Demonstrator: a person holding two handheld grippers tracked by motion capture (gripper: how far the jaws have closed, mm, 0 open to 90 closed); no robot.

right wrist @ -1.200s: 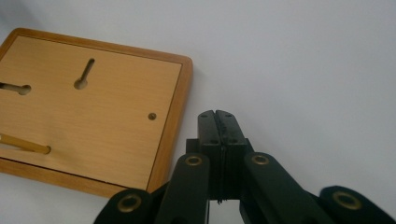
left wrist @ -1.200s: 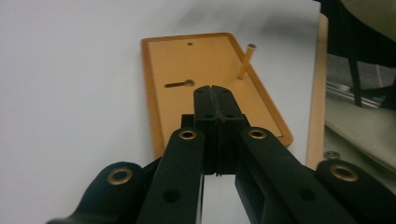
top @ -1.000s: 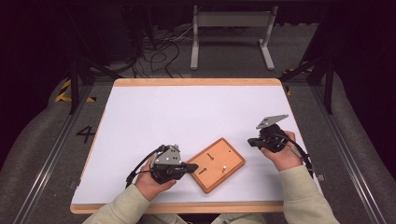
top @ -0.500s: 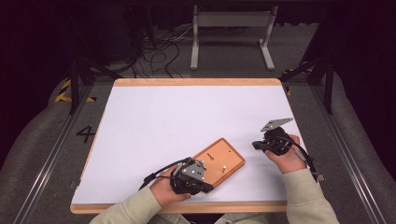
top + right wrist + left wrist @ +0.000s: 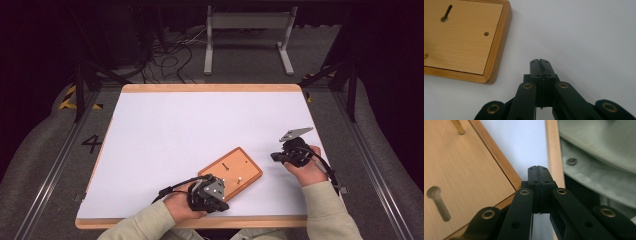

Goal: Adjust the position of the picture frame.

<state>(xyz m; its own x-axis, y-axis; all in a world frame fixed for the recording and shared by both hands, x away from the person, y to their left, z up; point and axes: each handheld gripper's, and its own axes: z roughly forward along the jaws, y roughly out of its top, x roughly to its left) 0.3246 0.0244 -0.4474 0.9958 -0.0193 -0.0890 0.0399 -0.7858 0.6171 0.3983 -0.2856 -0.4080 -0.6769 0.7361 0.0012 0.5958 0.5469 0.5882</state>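
A flat wooden board with a darker rim, a keyhole slot and small brass fittings lies on the white table top near the front edge. My left gripper rests at the board's near corner with its jaws shut and nothing between them. In the left gripper view its tips sit just past the board corner, by the table's wooden edge. My right gripper lies on the table to the right of the board, shut and empty. In the right gripper view its tips stand apart from the board.
The table has a wooden rim. Beyond its far edge stand a metal stand and loose cables on the dark floor. A pale green sleeve is close behind the left gripper.
My left hand has slid right and toward the table's front edge, from the board's left side to its near corner. The right hand has barely shifted.
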